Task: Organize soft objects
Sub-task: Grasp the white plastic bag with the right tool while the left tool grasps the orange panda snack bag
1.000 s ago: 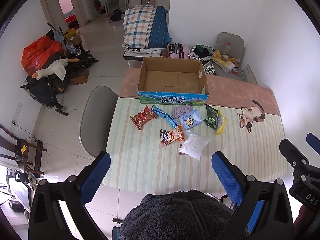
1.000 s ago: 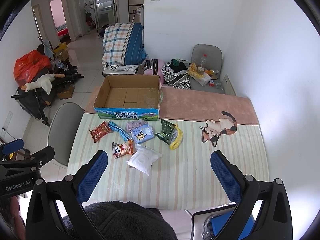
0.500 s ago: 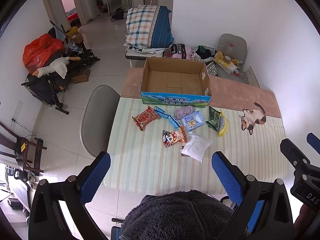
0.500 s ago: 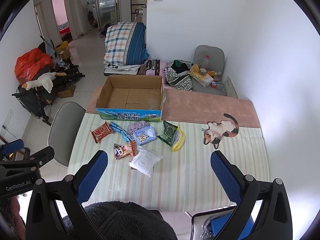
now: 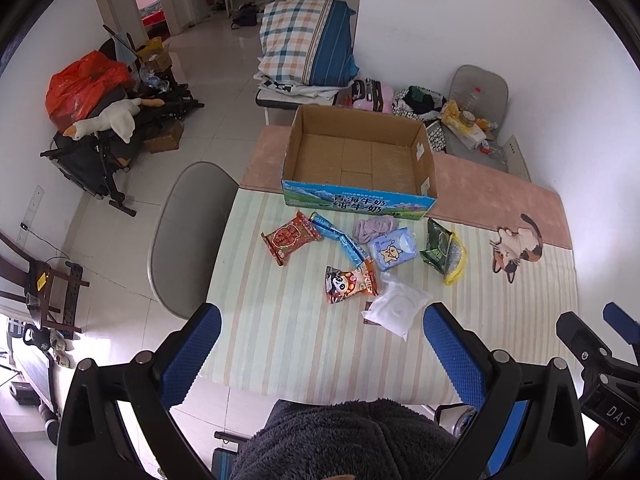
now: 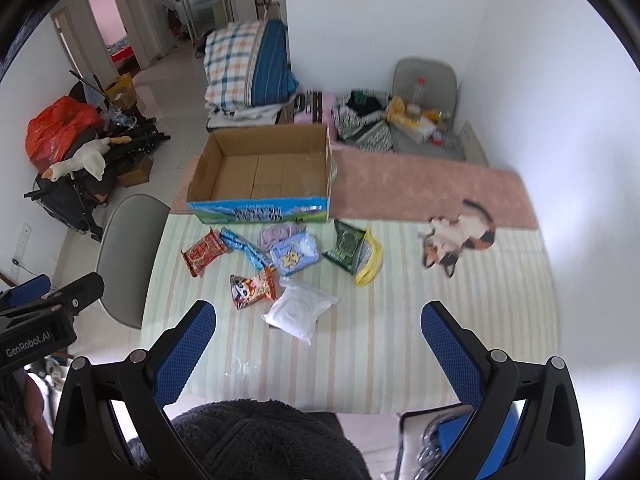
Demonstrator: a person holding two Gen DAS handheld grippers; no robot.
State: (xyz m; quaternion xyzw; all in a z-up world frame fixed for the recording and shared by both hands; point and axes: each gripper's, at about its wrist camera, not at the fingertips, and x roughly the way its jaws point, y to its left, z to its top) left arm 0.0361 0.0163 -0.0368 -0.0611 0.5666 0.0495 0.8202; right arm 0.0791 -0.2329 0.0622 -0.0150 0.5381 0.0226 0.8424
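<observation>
An open, empty cardboard box (image 5: 358, 164) (image 6: 264, 174) stands at the far side of the striped table (image 5: 280, 332). In front of it lie several soft packets: a red snack bag (image 5: 290, 237) (image 6: 205, 251), a blue strip packet (image 5: 340, 238), a purple cloth (image 5: 376, 228), a light blue tissue pack (image 5: 392, 249) (image 6: 295, 253), a green-and-yellow bag (image 5: 444, 250) (image 6: 354, 252), a panda snack bag (image 5: 350, 283) (image 6: 253, 286) and a white pouch (image 5: 396, 311) (image 6: 300, 309). My left gripper (image 5: 320, 350) and right gripper (image 6: 318, 344) are both open and empty, high above the near table edge.
A grey chair (image 5: 188, 236) stands at the table's left side. A cat figure (image 5: 516, 246) lies on the right of the table, by a pink mat (image 5: 492, 196). The floor beyond holds a folded quilt (image 5: 308, 44), a stroller with a toy goose (image 5: 104, 122) and clutter.
Both grippers have moved forward and lower toward the table; the box and packets look larger. Nothing on the table has moved.
</observation>
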